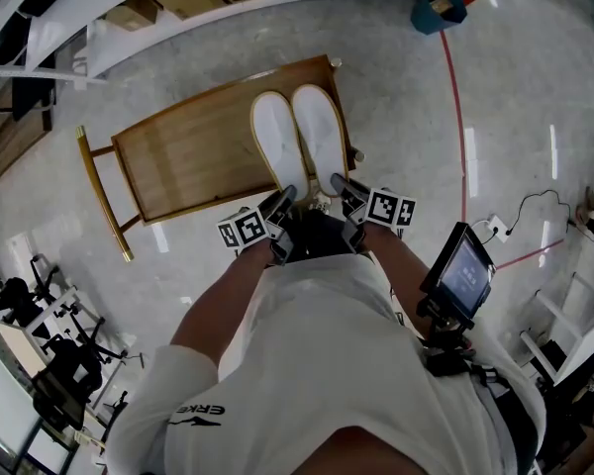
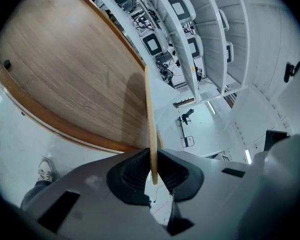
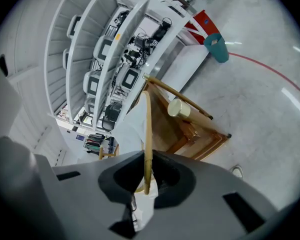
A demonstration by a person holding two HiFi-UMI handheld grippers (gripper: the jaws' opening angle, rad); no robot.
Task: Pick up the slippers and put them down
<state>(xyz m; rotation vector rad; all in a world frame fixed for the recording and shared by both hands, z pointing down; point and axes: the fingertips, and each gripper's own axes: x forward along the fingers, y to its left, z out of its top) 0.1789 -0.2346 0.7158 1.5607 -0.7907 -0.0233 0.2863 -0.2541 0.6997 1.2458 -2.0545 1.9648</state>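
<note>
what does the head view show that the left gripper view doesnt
Only the head view: both white slippers, the left slipper and the right slipper, side by side, with the left gripper and the right gripper at their near ends, plus a teal bin and a red floor line. Only the left gripper view: its jaws shut on the left slipper's thin tan edge, shelves of monitors, and the person's shoe. Both: the wooden table and the left slipper.
</note>
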